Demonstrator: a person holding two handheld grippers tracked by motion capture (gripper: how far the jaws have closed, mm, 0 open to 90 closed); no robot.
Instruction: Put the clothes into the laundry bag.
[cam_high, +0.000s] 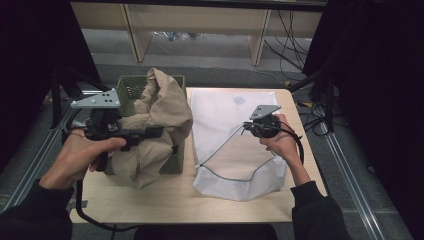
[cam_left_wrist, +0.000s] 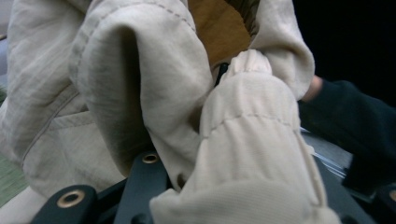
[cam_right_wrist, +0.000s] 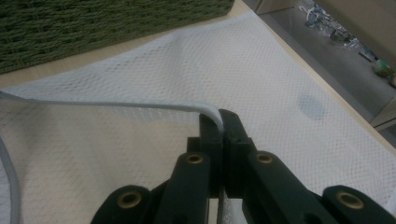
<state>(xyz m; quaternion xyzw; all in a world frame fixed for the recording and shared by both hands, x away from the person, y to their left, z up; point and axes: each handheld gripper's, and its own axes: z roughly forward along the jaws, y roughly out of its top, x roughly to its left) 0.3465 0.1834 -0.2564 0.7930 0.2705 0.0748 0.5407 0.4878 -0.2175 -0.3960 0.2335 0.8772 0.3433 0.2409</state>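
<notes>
Both of my hand-held grippers are clamped.

My left hand-held gripper (cam_high: 150, 133) sits at the left of the high view, level and pointing to the right, my left hand (cam_high: 82, 152) wrapped around its grip, its jaws closed on beige cloth (cam_left_wrist: 243, 140). My right hand-held gripper (cam_high: 246, 127) is held up at the right by my right hand (cam_high: 282, 142), pointing left, its jaws pressed together on a grey-white cord edge (cam_right_wrist: 212, 112).

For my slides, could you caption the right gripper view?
Right gripper pinching the grey rim of a white mesh bag.
</notes>
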